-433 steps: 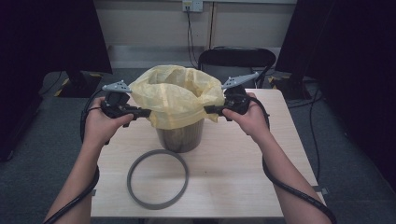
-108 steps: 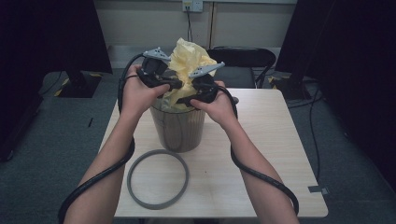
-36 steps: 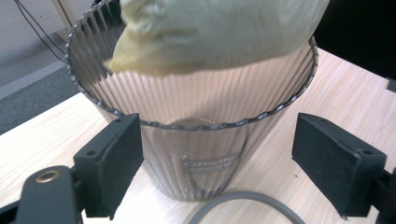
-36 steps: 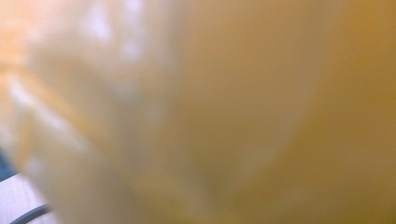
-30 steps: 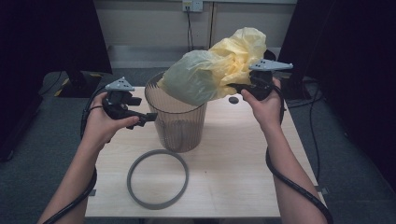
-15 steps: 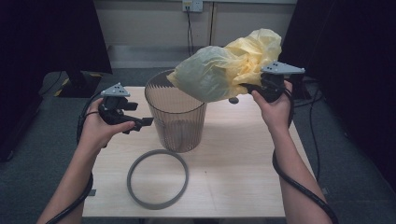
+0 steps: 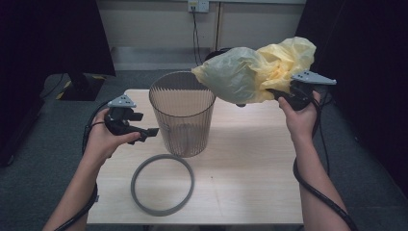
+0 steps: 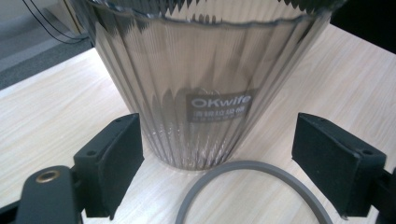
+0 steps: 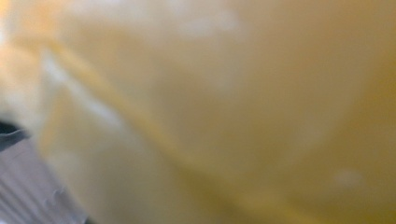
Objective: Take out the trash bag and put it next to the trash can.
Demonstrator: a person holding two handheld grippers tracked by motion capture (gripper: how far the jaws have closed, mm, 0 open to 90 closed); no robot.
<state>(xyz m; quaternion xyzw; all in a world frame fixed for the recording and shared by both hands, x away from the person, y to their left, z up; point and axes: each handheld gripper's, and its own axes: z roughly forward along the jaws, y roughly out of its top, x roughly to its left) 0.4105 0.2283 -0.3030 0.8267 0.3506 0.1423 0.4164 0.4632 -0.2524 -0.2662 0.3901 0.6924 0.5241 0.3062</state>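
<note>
Crinkled yellow plastic bag billows beside ribbed translucent bin.

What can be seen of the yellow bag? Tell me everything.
The yellow bag is thin, crinkled, translucent plastic, pale yellow, bunched into a puffy wad. The right gripper is shut on its gathered end and holds it in the air, up and to the right of the ribbed bin, clear of the rim. In the right gripper view it is a yellow blur.
</note>
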